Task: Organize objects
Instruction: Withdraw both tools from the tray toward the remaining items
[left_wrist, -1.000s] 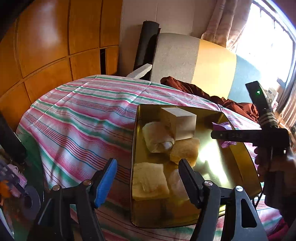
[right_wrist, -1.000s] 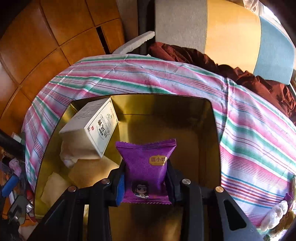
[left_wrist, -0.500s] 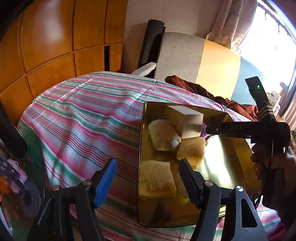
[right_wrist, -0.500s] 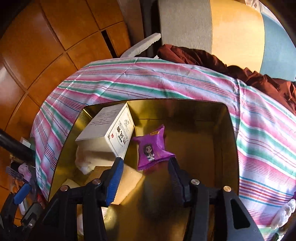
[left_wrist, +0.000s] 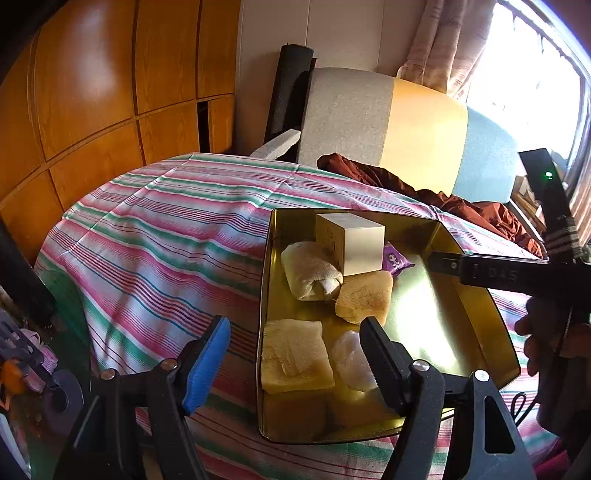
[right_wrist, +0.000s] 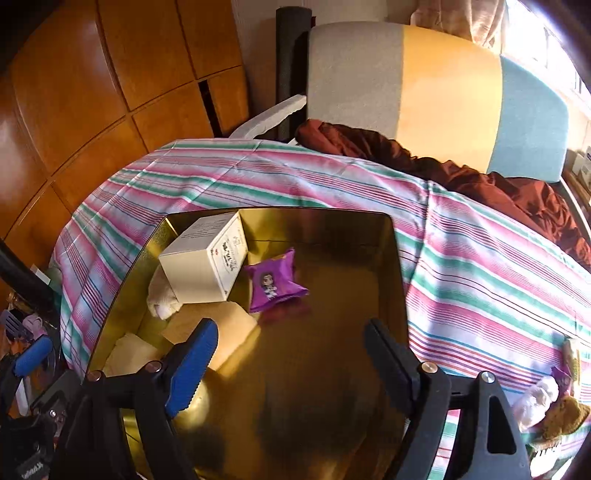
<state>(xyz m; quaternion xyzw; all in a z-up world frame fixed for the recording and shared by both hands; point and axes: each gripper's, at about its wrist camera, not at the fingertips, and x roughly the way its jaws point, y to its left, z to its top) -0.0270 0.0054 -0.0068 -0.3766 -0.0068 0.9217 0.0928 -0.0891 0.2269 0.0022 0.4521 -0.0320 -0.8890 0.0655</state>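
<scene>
The purple snack packet (right_wrist: 271, 284) lies loose in the gold tin (right_wrist: 397, 266) beside the white box (right_wrist: 205, 264), which half hides it from the left view, while the right hand-held gripper (right_wrist: 291, 354), jaws just opened, and the left hand-held gripper (left_wrist: 295, 354) both stand spread and empty.

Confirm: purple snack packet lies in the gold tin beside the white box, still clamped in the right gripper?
Not clamped. The right wrist view shows the right gripper open, its jaws having just been opening with nothing between them. The purple snack packet lies free on the floor of the gold tin, beside the white box, as you said.
</scene>
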